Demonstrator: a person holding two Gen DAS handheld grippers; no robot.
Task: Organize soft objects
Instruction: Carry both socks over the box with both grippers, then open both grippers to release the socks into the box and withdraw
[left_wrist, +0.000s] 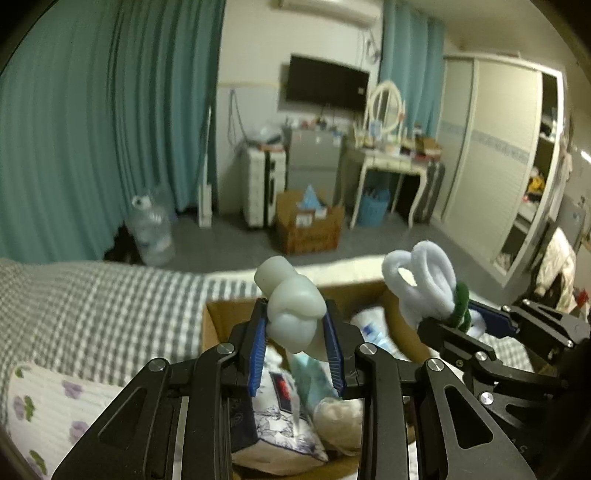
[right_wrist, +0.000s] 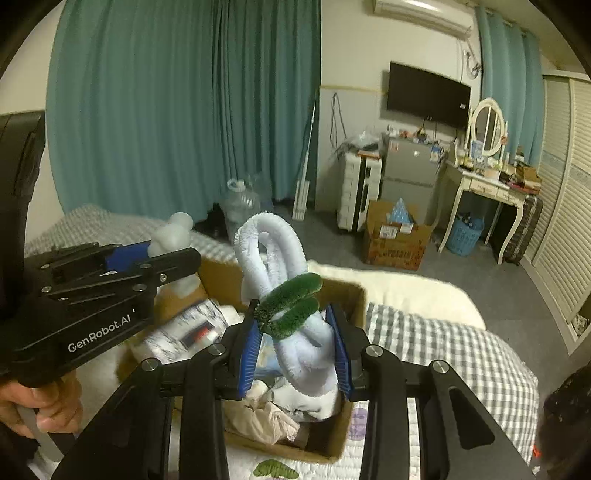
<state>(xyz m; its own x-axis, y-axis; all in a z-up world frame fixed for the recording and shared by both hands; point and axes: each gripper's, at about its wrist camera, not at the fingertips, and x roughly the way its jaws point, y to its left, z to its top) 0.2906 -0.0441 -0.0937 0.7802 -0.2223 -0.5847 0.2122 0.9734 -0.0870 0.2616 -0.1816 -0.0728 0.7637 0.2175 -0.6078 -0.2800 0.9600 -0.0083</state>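
My left gripper (left_wrist: 295, 325) is shut on a pale, lumpy squishy toy (left_wrist: 291, 299) and holds it above an open cardboard box (left_wrist: 221, 314) on the bed. My right gripper (right_wrist: 295, 332) is shut on a white fuzzy looped toy with green leaves (right_wrist: 273, 254), also held over the box (right_wrist: 354, 295). In the left wrist view the right gripper (left_wrist: 469, 321) and its toy (left_wrist: 424, 280) show at the right. In the right wrist view the left gripper (right_wrist: 162, 254) and its squishy toy (right_wrist: 173, 232) show at the left. The box holds several soft items and packets.
The box sits on a bed with a grey checked cover (left_wrist: 92, 306) and a floral pillow (left_wrist: 48, 406). Beyond the bed are a floor box (right_wrist: 395, 236), water jug (left_wrist: 151, 232), fridge (right_wrist: 406, 173), dressing table (right_wrist: 487, 184) and wardrobe (right_wrist: 569, 203).
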